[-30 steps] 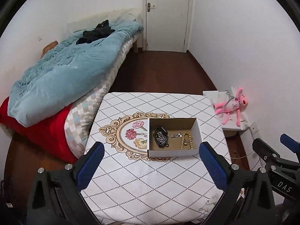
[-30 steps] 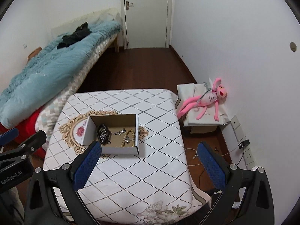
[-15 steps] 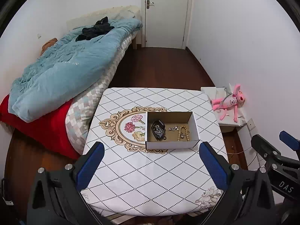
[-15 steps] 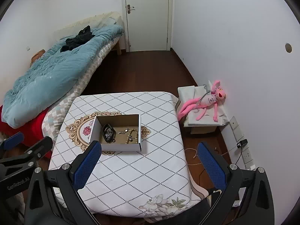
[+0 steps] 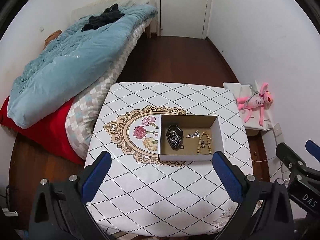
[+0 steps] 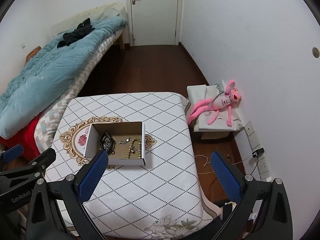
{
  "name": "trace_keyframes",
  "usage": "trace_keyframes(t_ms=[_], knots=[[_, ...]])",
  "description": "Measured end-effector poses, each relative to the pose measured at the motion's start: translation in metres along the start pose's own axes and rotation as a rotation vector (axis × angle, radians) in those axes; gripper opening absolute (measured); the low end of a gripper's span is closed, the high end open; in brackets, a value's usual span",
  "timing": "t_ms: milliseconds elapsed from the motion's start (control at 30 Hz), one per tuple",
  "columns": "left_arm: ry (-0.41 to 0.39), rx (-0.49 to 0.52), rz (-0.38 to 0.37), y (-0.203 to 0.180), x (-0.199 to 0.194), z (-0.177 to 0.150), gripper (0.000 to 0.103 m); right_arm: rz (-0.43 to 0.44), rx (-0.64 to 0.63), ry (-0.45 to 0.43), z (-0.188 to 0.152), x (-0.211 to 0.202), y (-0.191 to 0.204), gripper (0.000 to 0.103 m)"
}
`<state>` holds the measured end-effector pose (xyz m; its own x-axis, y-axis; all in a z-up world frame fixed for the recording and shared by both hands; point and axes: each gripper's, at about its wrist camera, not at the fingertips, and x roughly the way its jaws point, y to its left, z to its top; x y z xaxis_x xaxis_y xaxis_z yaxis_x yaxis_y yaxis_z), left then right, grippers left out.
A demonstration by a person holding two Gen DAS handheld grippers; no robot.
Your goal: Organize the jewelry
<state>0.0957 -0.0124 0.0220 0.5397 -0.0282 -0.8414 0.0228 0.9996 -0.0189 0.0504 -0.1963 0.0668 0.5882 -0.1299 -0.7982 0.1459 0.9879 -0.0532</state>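
Observation:
An open cardboard box [image 5: 217, 132] stands on a small table with a diamond-pattern cloth [image 5: 160, 188]; it also shows in the right wrist view [image 6: 143, 140]. Inside lie a dark beaded piece [image 5: 174, 138], a small silver chain [image 5: 192, 135] and a tan bead bracelet [image 5: 204, 142]. My left gripper [image 5: 161, 156] is open and empty, held high above the table's near side. My right gripper [image 6: 159, 156] is open and empty, high above the table's right part. Each gripper shows at the edge of the other's view.
A bed with a blue quilt [image 5: 70, 68] presses against the table's left side. A pink plush toy [image 6: 220, 102] lies on a low white stand by the right wall. Wall sockets and cables [image 6: 258, 152] are at lower right. A closed door [image 6: 155, 12] is at the far end.
Both grippers have pulled back and up from the table, so the table and box look smaller. The jewelry lies in the box as before. Both stay open.

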Motion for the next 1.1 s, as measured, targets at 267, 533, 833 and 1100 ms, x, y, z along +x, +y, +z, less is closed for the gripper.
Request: trace_keyframes(t_ms=[267, 533, 833, 1100], knots=[[0.039, 0.018, 0.012, -0.003, 0.016, 0.007, 0.103, -0.003, -0.018, 0.067, 0.008, 0.035, 0.005, 0.103], [0.051, 0.027, 0.014, -0.006, 0.02, 0.009, 0.103, 0.001, -0.027, 0.103, 0.007, 0.05, 0.008, 0.103], [0.055, 0.02, 0.022, -0.004, 0.024, 0.009, 0.103, -0.001, -0.034, 0.109, 0.008, 0.052, 0.009, 0.103], [0.054, 0.026, 0.035, -0.002, 0.026, 0.006, 0.103, 0.006, -0.038, 0.124, 0.002, 0.055, 0.011, 0.103]])
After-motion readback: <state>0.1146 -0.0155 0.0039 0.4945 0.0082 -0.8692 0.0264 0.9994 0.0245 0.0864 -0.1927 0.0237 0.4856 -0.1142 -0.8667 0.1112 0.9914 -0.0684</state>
